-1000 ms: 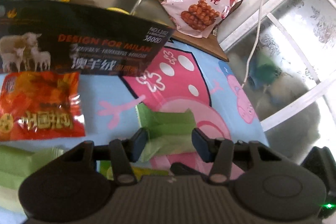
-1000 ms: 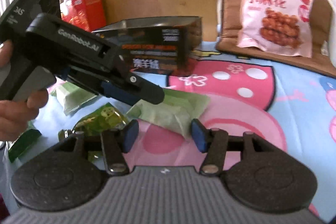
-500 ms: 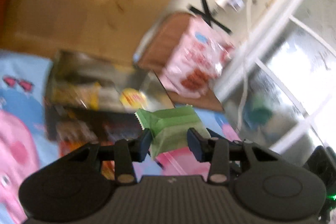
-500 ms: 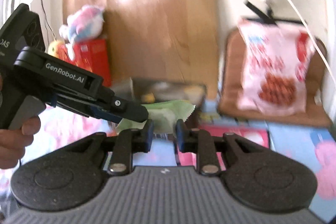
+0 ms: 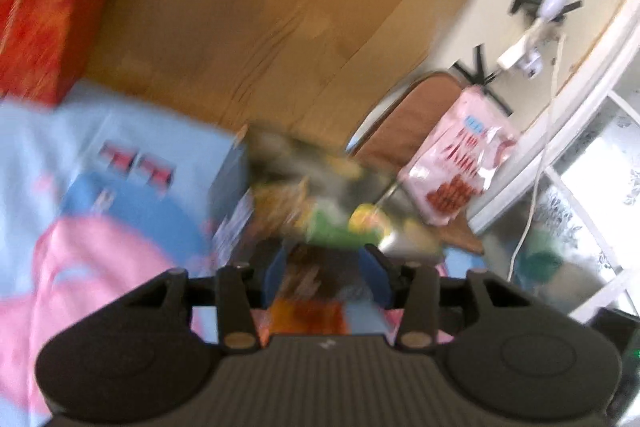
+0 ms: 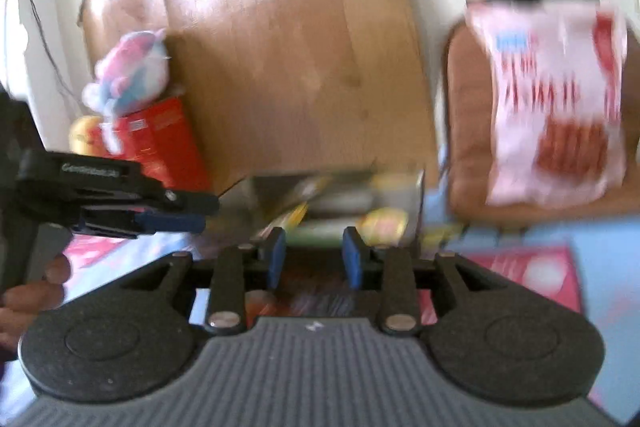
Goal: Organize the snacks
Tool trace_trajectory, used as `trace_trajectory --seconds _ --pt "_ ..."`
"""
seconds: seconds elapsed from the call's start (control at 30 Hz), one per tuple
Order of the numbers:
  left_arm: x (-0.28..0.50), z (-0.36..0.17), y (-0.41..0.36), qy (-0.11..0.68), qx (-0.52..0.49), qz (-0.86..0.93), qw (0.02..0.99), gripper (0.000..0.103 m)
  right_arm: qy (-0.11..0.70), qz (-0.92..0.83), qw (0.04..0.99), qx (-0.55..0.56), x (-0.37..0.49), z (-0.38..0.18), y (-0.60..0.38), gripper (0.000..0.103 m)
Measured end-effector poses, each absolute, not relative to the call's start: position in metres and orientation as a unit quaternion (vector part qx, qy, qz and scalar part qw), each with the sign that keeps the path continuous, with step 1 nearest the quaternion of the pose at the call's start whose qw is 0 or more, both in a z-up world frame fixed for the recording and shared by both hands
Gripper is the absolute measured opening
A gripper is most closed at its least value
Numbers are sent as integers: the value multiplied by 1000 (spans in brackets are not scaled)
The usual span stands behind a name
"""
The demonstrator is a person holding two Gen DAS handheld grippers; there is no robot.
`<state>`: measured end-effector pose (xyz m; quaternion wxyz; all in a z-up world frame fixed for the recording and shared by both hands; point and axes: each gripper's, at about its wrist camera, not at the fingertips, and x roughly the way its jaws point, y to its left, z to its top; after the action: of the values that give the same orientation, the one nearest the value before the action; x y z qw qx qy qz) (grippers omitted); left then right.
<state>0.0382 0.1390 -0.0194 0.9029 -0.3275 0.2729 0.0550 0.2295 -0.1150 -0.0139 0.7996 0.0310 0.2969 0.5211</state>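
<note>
Both views are motion-blurred. A dark open box (image 5: 304, 183) holds several snack packs on the cartoon cloth; it also shows in the right wrist view (image 6: 340, 195). A green packet (image 5: 336, 231) lies in the box just ahead of my left gripper (image 5: 326, 277), which is open and empty. My right gripper (image 6: 314, 255) is open and empty, just in front of the box. The left gripper (image 6: 176, 213) shows from the side in the right wrist view, left of the box. An orange snack pack (image 5: 308, 315) lies below the left gripper.
A big pink snack bag (image 6: 556, 99) leans on a brown cushion (image 6: 464, 131) at the right, also in the left wrist view (image 5: 460, 163). A red box (image 6: 160, 143) with a plush toy (image 6: 132, 67) stands at the left. A wooden board (image 6: 288, 47) is behind.
My left gripper carried the green packet up to the box and let it go; its jaws are now wider and empty. My right gripper opened wider and moved toward the box.
</note>
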Motion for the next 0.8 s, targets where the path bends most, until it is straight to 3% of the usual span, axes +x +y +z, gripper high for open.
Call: trace_trajectory --seconds 0.13,0.27,0.3,0.33,0.63,0.8 --pt "33 -48 138 302 -351 57 884 42 397 515 758 60 243 -47 -107 29" --pt "42 -73 133 324 -379 51 866 40 442 507 736 73 246 -65 -81 23" --pt "43 -74 131 321 -379 51 867 40 452 511 728 74 245 -68 -76 13" --pt "47 -73 128 326 -383 38 864 39 459 513 722 70 241 -72 -74 11" --pt "103 -67 51 374 -309 -51 873 36 424 469 772 71 237 -64 -136 8" --pt "122 -69 -3 393 -274 -106 872 36 416 413 798 140 243 -76 -208 9"
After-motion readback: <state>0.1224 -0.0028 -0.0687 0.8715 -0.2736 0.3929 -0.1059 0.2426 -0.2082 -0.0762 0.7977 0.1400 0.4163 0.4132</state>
